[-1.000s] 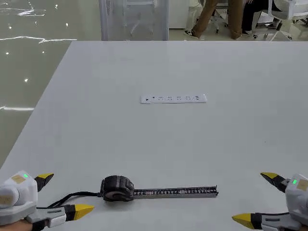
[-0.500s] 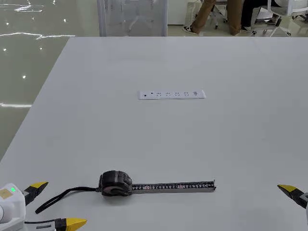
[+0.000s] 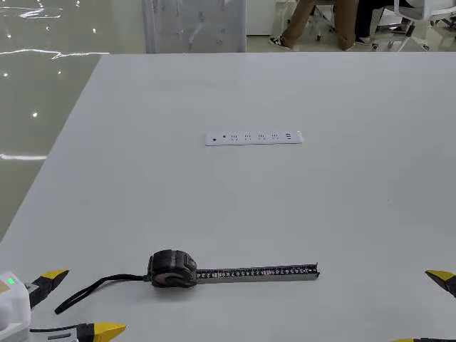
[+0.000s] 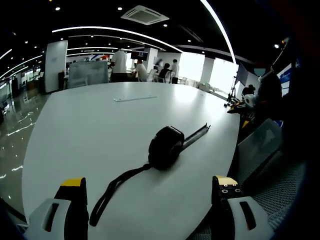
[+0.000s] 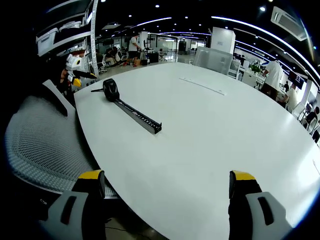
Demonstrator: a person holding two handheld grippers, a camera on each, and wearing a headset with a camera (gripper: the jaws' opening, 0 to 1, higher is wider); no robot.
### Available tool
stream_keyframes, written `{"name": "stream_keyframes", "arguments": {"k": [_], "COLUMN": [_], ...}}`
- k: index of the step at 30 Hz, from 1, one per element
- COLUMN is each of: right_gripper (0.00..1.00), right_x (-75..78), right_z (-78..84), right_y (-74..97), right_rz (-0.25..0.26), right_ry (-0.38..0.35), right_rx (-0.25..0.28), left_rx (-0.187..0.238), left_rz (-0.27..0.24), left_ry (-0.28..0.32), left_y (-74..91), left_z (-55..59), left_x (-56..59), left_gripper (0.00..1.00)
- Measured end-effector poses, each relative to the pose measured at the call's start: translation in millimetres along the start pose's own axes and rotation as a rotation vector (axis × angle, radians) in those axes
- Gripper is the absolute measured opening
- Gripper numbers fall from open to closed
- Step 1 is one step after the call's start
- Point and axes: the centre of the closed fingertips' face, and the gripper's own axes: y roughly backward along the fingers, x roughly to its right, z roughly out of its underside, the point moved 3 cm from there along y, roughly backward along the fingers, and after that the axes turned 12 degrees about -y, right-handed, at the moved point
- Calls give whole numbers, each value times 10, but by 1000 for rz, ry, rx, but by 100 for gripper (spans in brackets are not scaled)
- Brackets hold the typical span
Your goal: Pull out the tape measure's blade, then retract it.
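The tape (image 3: 172,268) lies near the table's (image 3: 285,199) front edge, blade (image 3: 256,272) drawn out flat to its right. Our left gripper (image 3: 80,302) and right gripper (image 5: 167,175) flank it, jaws apart and empty; we should pin the tape, then let the blade in slowly

A broad white table (image 3: 214,199) stretches ahead of the left gripper (image 4: 150,181). Past its far end stand a pale panel (image 4: 88,74), people (image 4: 120,61) and bright windows (image 4: 192,66). Above, curved strip lights (image 4: 115,31) and a vent (image 4: 144,15) mark the dark ceiling (image 4: 90,15). To this gripper's left lies glossy floor (image 4: 15,132) with light glints. A grey mesh chair (image 5: 40,145) sits left of the right gripper (image 5: 167,175).
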Motion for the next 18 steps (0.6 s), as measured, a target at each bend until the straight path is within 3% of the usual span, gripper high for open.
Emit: {"name": "stream_keyframes", "arguments": {"k": [2,5,13,18], "right_gripper": [100,100,98,99], "right_x": [-8,-21,-21,-38], "right_z": [11,12,9,15], "right_y": [18,48,85,94], "right_rz": [-3,-4,-9,-7], "right_ry": [4,5,-7,-7], "right_rx": [-2,-2,2,7], "left_rx": [2,-32,-22,-19], "left_rz": [2,-3,-19,-31], "left_ry": [1,4,0,34], "left_y": [-4,-2,28,40], "left_z": [16,74,18,-6], "left_x": [11,4,-32,-41], "left_gripper": [100,100,100,100]}}
